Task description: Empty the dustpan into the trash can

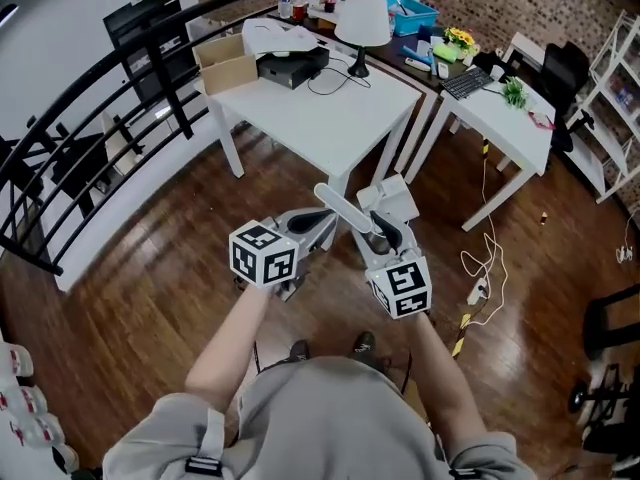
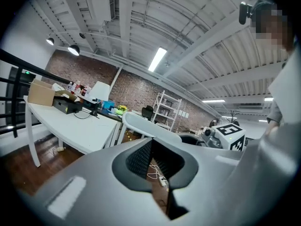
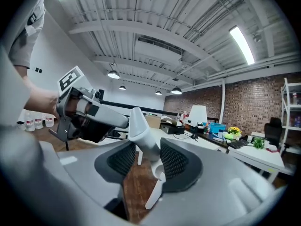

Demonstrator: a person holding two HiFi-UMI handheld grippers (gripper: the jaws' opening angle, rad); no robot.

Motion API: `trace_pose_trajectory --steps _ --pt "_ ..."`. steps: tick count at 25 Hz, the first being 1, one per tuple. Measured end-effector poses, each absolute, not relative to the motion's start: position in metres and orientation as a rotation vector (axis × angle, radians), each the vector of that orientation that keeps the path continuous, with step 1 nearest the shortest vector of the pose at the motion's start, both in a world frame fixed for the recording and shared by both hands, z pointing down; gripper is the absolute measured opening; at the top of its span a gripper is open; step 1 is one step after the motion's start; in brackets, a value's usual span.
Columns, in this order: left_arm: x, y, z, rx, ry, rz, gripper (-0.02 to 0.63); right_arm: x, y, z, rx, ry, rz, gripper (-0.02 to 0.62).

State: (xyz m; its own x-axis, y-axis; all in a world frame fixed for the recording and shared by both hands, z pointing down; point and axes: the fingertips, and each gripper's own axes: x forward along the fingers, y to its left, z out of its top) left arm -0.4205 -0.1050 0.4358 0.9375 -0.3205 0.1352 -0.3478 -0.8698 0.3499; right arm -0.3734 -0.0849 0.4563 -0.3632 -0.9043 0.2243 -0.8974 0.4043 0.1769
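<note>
While the person is standing on the dark wooden floor [image 1: 150, 308] at the bottom of the head view, both grippers are being held out in front of the body, just below the white table [image 1: 330, 128] with its lamp [image 1: 362, 23]. The right gripper [image 3: 143, 161] is standing wide open, and the white dustpan handle [image 3: 141, 133] is passing between its jaws. The handle is leaning against the ribbed pad [image 3: 174, 161] on the right of that frame while a clear gap is showing at the other pad, so nothing is clamping it. In the head view the handle is slanting from the centre toward the upper left, and a white boxy part [image 1: 395, 198] is sitting just to its right, above the right gripper. The left gripper [image 2: 157, 166] is drawn fully together and is carrying nothing. It is hovering just left of the handle, close to the right gripper.
</note>
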Motion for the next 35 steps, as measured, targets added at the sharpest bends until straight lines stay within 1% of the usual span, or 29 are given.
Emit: trace_pose_trajectory --steps 11,18,24,30,35 --pt "-0.418 -0.077 0.447 2.719 -0.31 0.164 0.005 -0.371 -0.061 0.472 1.701 -2.304 0.028 0.147" --pt "-0.418 -0.07 0.453 2.719 -0.281 0.206 0.005 -0.371 -0.054 0.478 1.75 -2.265 0.041 0.141" --pt "-0.412 -0.075 0.446 2.724 -0.292 0.167 0.005 -0.364 -0.059 0.471 1.751 -2.256 0.023 0.138" --pt "-0.399 -0.084 0.443 2.715 -0.311 0.145 0.005 -0.339 -0.082 0.447 1.752 -2.268 -0.028 0.133" --pt "-0.374 -0.106 0.453 2.686 -0.375 0.145 0.005 -0.3 -0.119 0.418 1.752 -2.316 -0.086 0.126"
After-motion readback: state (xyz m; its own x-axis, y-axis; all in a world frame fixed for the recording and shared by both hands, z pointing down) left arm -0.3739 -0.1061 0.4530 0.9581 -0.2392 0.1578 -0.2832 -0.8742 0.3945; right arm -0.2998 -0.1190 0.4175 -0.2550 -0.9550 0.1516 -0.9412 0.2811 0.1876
